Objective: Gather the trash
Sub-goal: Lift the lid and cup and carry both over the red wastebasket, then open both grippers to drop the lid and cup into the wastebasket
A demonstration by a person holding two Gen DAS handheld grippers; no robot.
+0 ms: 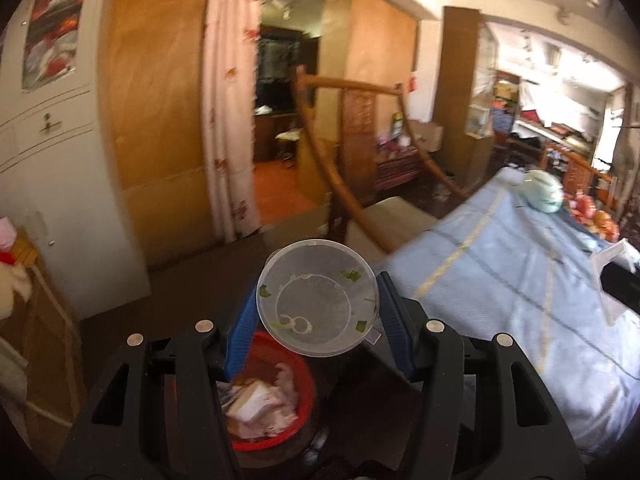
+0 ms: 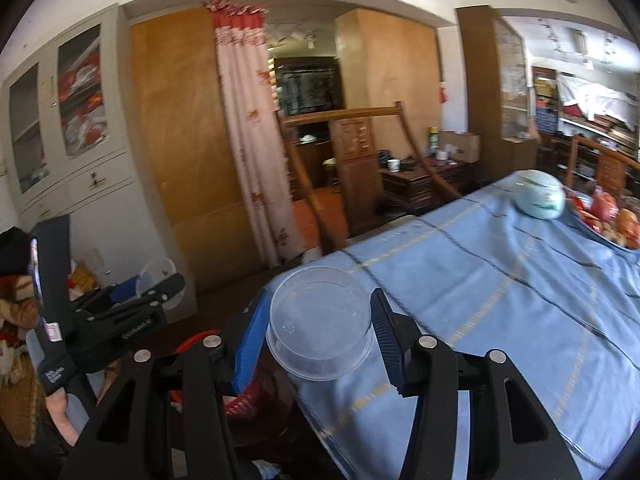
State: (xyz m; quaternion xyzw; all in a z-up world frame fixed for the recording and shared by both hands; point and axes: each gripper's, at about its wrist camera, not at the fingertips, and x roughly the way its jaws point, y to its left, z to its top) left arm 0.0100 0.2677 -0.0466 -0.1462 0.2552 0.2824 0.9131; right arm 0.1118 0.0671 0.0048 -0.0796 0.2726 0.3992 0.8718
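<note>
Over the red bin point(image 1: 276, 392) on the left wrist view, the left gripper point(image 1: 318, 312) has its blue fingers point(image 1: 240, 336) clamped on a clear plastic bowl point(image 1: 316, 298), mouth toward the camera, flecks of green onion and a noodle scrap stuck inside. Below it the bin is already stuffed with crumpled paper and wrappers. The blue tablecloth point(image 1: 500, 288) runs off to the right. Switching to the right wrist view, the right gripper point(image 2: 320, 334) pinches a second clear container point(image 2: 320, 322), held at the sidewall, hovering at the table's edge above the cloth point(image 2: 500, 280), with the red bin's rim point(image 2: 192, 346) peeking out lower left. The left gripper point(image 2: 120, 312) shows at far left, its bowl point(image 2: 156, 276) held aloft. Both tubs look feather-light, thin and springy; squeeze hard and they will likely buckle or pop free, and the greasy one could slip. The rim band is probably the stiffest place to grip.
</note>
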